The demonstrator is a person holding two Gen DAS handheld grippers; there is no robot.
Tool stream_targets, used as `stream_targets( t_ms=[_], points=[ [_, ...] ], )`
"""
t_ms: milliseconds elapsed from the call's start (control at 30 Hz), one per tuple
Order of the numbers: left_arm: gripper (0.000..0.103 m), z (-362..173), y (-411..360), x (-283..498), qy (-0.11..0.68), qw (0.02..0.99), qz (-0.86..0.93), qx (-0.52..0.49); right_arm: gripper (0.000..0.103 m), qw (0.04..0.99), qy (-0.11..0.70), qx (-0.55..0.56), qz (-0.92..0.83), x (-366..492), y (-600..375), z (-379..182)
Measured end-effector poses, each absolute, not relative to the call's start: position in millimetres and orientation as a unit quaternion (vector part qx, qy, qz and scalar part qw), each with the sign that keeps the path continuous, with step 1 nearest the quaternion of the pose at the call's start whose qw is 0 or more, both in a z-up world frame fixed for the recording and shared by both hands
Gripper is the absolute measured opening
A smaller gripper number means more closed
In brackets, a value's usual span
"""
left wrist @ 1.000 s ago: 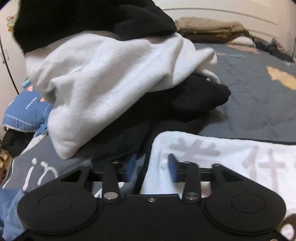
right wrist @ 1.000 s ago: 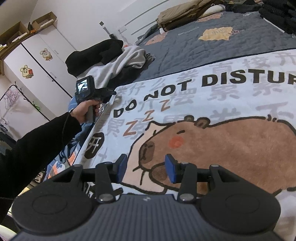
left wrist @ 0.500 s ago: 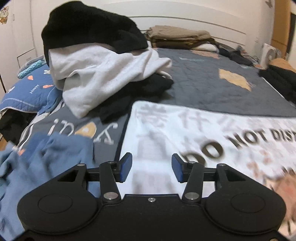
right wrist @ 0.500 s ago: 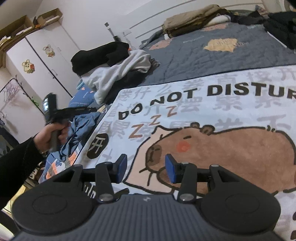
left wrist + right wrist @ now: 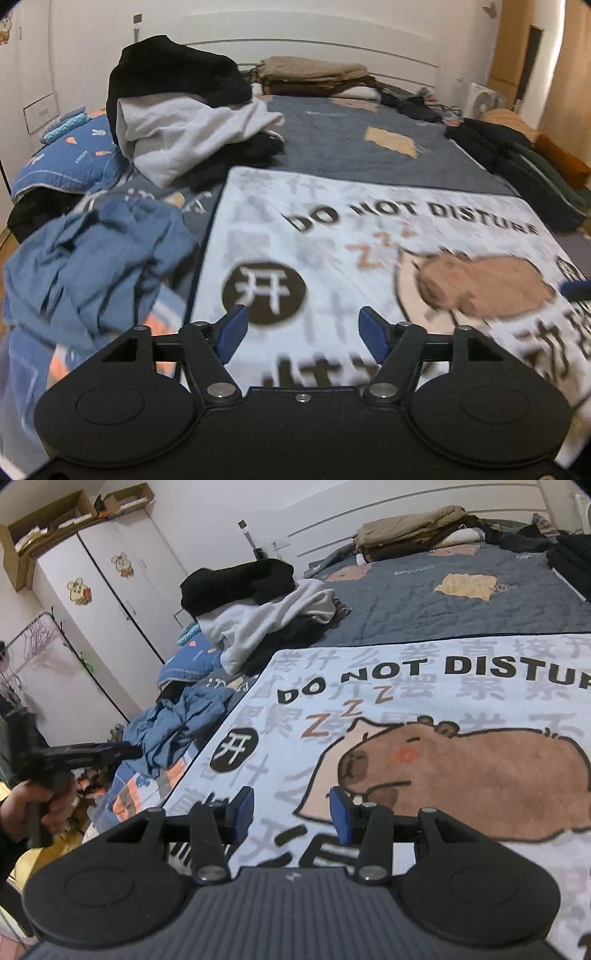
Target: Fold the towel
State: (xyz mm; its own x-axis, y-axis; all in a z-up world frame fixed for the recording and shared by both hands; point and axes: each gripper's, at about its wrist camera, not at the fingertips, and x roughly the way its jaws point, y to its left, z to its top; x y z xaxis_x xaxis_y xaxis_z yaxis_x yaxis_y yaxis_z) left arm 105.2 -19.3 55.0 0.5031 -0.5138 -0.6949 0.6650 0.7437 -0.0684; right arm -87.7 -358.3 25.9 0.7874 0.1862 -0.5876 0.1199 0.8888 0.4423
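Note:
A large pale towel (image 5: 369, 258) printed with a brown capybara and "DO NOT DISTURB" lies spread flat on the bed. My left gripper (image 5: 303, 330) hovers open above the towel's near left part, by the black round mark, with nothing between its fingers. In the right wrist view the towel (image 5: 443, 709) fills the right side, and my right gripper (image 5: 292, 810) is open over its near edge, just left of the capybara's nose. A hand (image 5: 48, 801) holds the left gripper (image 5: 92, 755) off the bed's left side. A blue fingertip of the right gripper (image 5: 576, 290) shows at the right edge.
A heap of black and white clothes (image 5: 184, 122) lies just beyond the towel's far left corner. A crumpled blue garment (image 5: 92, 258) sits left of the towel. Folded tan clothes (image 5: 314, 74) are at the headboard, dark clothes (image 5: 517, 158) along the right edge, a white wardrobe (image 5: 110, 609) to the left.
My left gripper has drawn back from the towel's far left corner by the clothes heap toward the near edge, and its jaws stand wider. The right gripper has shifted only slightly.

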Motion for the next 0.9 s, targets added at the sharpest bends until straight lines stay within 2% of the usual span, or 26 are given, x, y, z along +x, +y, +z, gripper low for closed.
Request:
stream_targets(
  t_ms=[267,600,700,900],
  points=[
    [0.066,51.3,17.5,34.0,0.379,0.85,-0.355,0.089,0.044,0.913,0.349,0.209,-0.019,-140.6,-314.3,41.9],
    [0.069,54.7,-12.5,-47.1,0.364,0.825,-0.418,0.115,0.044,0.904,0.354,0.219,-0.093,-208.1,-296.0,46.3],
    [0.074,55.5,-15.0,-62.3,0.361,0.82,-0.431,0.105,0.044,0.901,0.355,0.22,-0.115,-224.9,-294.5,45.6],
    [0.076,44.1,-16.5,-78.0,0.368,0.818,-0.429,0.106,0.044,0.9,0.351,0.22,-0.135,-253.5,-298.4,47.4]
  ],
)
